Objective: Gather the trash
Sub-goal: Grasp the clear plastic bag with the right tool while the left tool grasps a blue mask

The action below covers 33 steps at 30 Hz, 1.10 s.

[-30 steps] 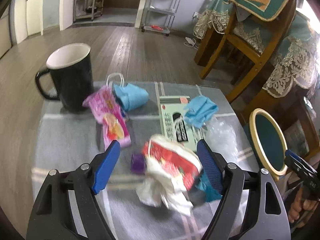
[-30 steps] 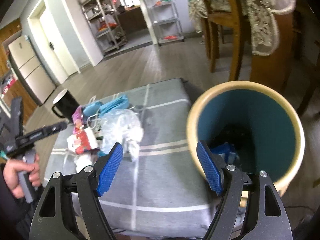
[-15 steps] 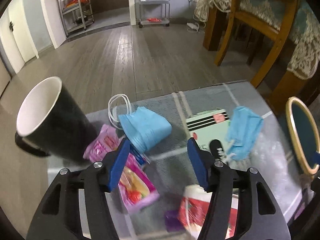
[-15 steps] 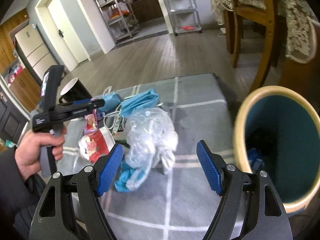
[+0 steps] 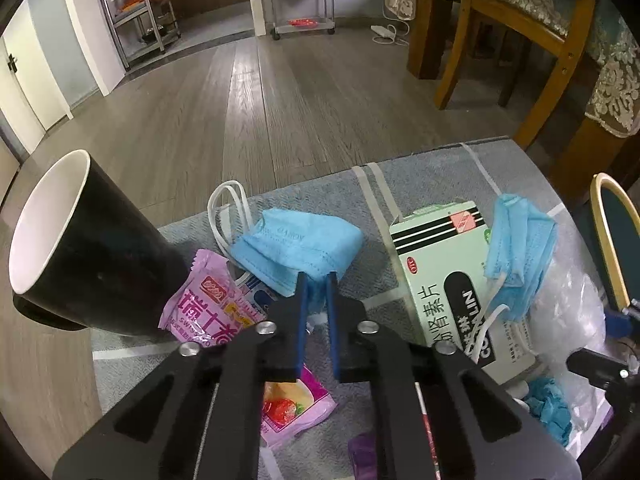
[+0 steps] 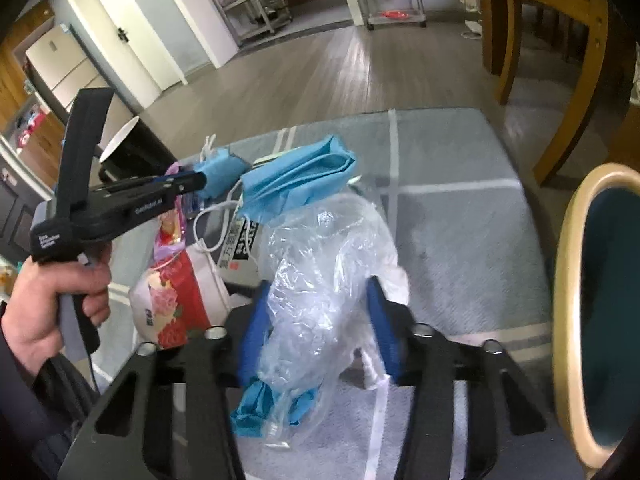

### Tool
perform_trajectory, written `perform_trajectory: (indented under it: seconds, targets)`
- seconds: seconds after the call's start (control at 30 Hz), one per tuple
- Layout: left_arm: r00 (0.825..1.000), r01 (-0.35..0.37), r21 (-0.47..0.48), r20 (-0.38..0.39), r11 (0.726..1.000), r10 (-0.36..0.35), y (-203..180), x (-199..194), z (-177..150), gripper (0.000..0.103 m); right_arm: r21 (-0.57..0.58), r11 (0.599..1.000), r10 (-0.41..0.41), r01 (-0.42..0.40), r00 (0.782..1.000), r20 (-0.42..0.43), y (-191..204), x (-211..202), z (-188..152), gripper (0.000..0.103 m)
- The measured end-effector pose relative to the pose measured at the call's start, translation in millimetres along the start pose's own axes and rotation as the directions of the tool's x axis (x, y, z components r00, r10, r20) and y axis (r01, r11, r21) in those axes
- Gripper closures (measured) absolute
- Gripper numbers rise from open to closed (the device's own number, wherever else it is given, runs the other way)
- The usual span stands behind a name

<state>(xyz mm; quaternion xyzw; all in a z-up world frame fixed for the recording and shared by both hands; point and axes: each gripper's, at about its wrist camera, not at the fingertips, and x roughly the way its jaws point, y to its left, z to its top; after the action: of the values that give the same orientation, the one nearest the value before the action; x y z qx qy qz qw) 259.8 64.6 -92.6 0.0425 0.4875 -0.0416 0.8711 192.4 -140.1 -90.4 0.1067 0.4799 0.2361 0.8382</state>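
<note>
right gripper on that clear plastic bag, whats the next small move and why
Probably finish the squeeze, then lift a little. The right gripper is closing, with the clear plastic bag between its fingers; the bag lies crumpled on the grey cloth. The bin stands open close by on the right. The left gripper is already shut on a blue mask.

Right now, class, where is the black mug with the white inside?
In the left wrist view the black mug stands at the left edge of the grey cloth, touching the pink snack wrapper, left of the blue face mask.
</note>
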Motion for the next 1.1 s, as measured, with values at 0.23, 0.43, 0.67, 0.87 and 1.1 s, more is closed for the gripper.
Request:
perform_trajectory:
  seconds: [0.23, 0.43, 0.67, 0.87, 1.1]
  targets:
    - [0.998, 0.05, -0.046, 0.024, 0.998, -0.049, 4, -15, -6, 0.1, 0.01, 0.998, 0.069, -0.069, 0.996, 0.053, 1, -24, -4, 0.065]
    - [0.992, 0.09, -0.087, 0.092, 0.992, -0.082, 8, -46, -12, 0.1, 0.042, 0.989, 0.135, -0.141, 0.984, 0.117, -5, -57, -7, 0.065]
    - [0.971, 0.163, -0.135, 0.196, 0.977, -0.135, 8, -85, -27, 0.1, 0.038, 0.984, 0.164, -0.173, 0.972, 0.169, -14, -90, -16, 0.065]
    - [0.931, 0.256, -0.129, 0.3, 0.958, -0.209, 0, -117, -37, 0.101, 0.04, 0.983, 0.169, -0.18, 0.965, 0.202, -34, -114, -25, 0.065]
    - [0.908, 0.307, -0.079, 0.324, 0.948, -0.267, -29, -137, -47, 0.101, 0.066, 0.987, 0.13, -0.15, 0.963, 0.237, -61, -136, -40, 0.065]
